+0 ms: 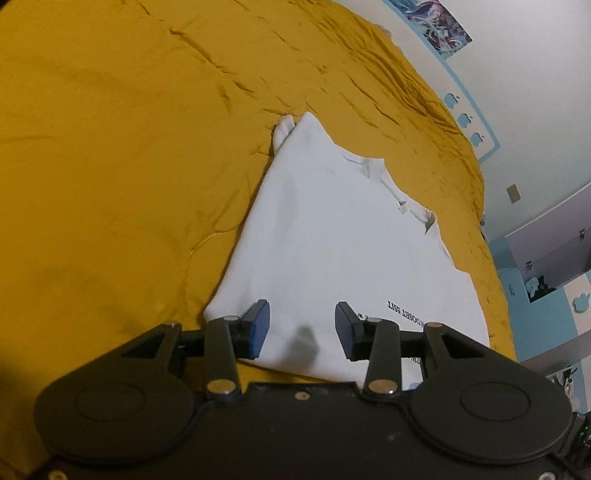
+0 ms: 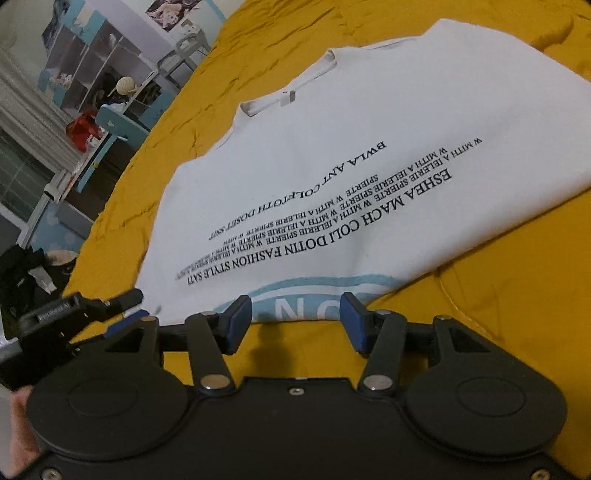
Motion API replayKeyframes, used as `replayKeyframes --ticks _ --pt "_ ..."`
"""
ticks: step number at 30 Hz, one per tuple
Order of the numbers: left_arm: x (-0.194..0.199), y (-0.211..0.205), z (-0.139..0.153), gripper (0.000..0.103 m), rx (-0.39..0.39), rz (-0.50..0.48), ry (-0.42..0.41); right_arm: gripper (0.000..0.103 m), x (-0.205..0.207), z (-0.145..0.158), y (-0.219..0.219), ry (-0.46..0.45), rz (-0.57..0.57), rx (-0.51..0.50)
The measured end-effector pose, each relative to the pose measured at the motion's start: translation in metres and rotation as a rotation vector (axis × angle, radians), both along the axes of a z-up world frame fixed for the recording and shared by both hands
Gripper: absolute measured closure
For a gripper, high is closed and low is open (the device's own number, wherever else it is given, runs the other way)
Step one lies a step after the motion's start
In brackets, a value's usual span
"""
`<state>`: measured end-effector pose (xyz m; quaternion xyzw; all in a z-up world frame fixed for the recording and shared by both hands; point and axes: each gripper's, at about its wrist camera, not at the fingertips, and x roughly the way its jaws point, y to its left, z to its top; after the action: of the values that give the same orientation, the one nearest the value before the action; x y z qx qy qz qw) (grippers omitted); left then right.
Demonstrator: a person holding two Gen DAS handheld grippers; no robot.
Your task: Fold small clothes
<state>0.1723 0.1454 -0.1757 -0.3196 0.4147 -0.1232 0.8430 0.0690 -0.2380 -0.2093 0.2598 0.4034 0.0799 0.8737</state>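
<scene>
A white T-shirt (image 1: 332, 236) with black printed lines and a light blue band lies flat on the yellow bedspread (image 1: 110, 166), its collar (image 2: 288, 96) pointing away. My left gripper (image 1: 301, 328) hovers over the shirt's near corner, blue pads apart, with cloth beneath them but none pinched. In the right wrist view the same T-shirt (image 2: 332, 166) fills the middle. My right gripper (image 2: 295, 321) stands open at its near folded edge, right at the blue band. The left gripper (image 2: 129, 308) shows at that view's left, at the shirt's corner.
The bedspread (image 2: 498, 332) is wrinkled all around the shirt. Beyond the bed's left edge in the right wrist view stand a blue desk (image 2: 118, 125), shelves (image 2: 92, 62) and dark clothes (image 2: 26, 273) on the floor. A wall with posters (image 1: 436, 18) borders the bed.
</scene>
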Motion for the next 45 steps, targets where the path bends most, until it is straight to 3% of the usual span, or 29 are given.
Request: replayKeyframes --ticks 5,8,11,13,16,22,31,38,45 --pt "0.003 0.007 0.008 0.062 -0.036 0.003 0.017 0.051 0.004 0.006 0.008 0.022 0.018 -0.059" --pt "0.004 0.019 0.026 0.063 -0.028 0.022 -0.01 0.047 0.001 0.029 0.025 -0.053 0.058 -0.16" --pt "0.007 0.033 0.039 0.061 -0.01 0.039 -0.047 0.045 -0.004 0.054 0.063 -0.183 0.207 -0.334" --pt "0.012 0.042 0.043 0.061 0.009 0.053 -0.048 0.045 -0.004 0.058 0.093 -0.22 0.317 -0.444" --pt "0.019 0.053 0.044 0.061 0.031 0.062 -0.05 0.045 -0.003 0.051 0.136 -0.259 0.457 -0.579" --pt "0.023 0.062 0.036 0.061 -0.011 0.062 -0.041 0.045 0.002 0.021 0.203 -0.326 0.632 -0.824" --pt "0.05 0.066 0.021 0.061 -0.067 0.051 -0.017 0.045 0.027 0.001 0.26 -0.378 0.636 -0.937" --pt "0.104 0.061 0.0 0.061 -0.123 0.028 0.047 0.046 0.025 0.001 0.274 -0.438 0.635 -1.006" --pt "0.162 0.043 -0.022 0.06 -0.205 0.013 0.137 0.046 0.022 0.002 0.263 -0.423 0.618 -0.963"
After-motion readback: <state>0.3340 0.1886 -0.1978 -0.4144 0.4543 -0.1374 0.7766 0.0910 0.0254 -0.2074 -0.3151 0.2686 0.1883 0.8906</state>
